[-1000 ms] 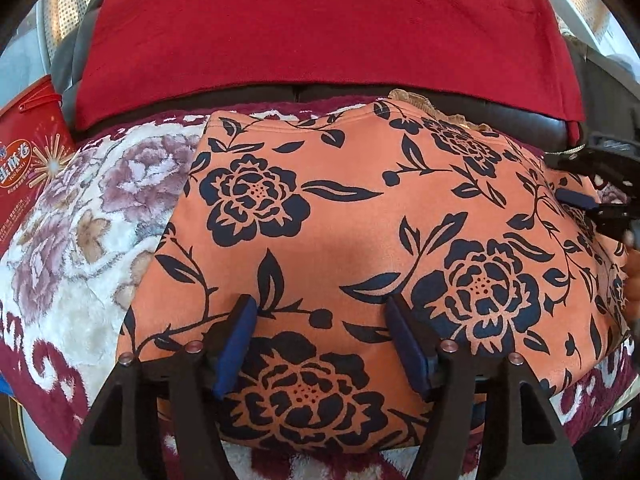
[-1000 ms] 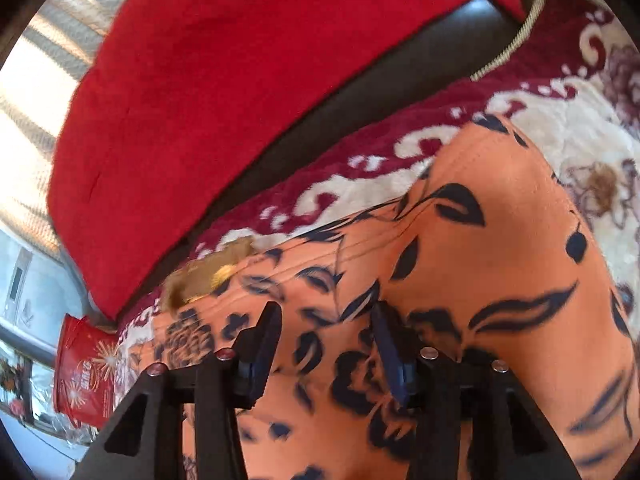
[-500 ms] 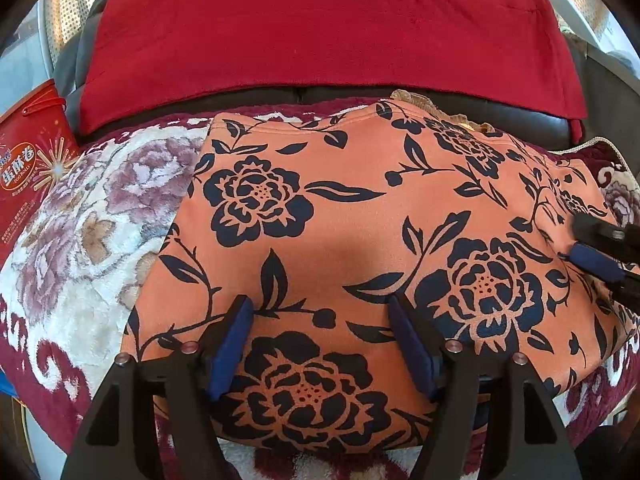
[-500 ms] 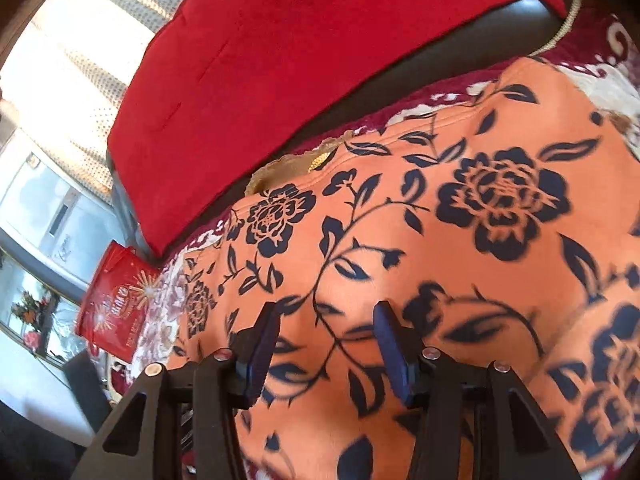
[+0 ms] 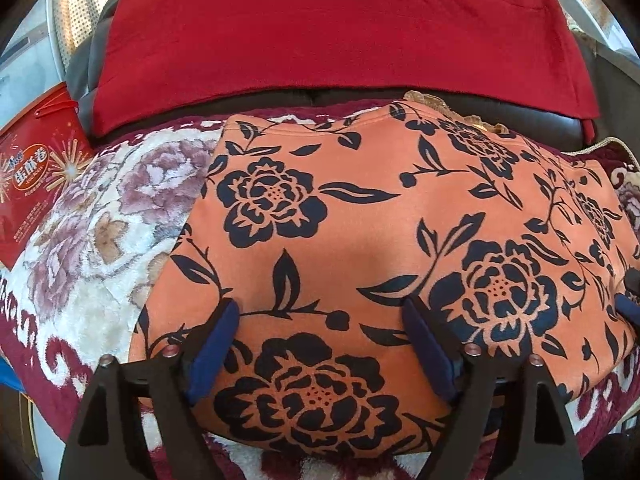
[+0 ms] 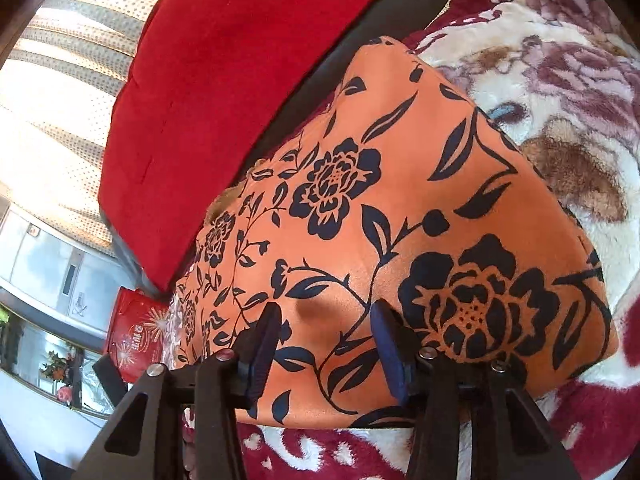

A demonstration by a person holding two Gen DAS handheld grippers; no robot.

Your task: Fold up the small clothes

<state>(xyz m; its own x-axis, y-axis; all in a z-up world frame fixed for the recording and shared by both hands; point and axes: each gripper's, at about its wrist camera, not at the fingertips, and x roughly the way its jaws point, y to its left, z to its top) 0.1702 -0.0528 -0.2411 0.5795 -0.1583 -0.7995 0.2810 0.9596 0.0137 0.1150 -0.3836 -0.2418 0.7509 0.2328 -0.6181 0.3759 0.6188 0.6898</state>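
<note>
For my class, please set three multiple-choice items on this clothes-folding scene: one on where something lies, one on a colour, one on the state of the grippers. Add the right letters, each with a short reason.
1. Where does the orange floral garment lie?
A. On the floral plush blanket
B. Inside the red snack box
C. Draped over the red cushion

2. What colour are the flowers printed on the garment?
A. White
B. Dark navy
C. Green

3. How do the left gripper and the right gripper stand?
A. Both shut on the cloth
B. One shut, one open
C. Both open, with no cloth pinched between the fingers

Answers:
1. A, the blanket shows around the garment's edges in both views.
2. B, the blooms and leaves are dark navy on orange.
3. C, in each wrist view the blue pads stand wide apart over flat cloth.
</note>
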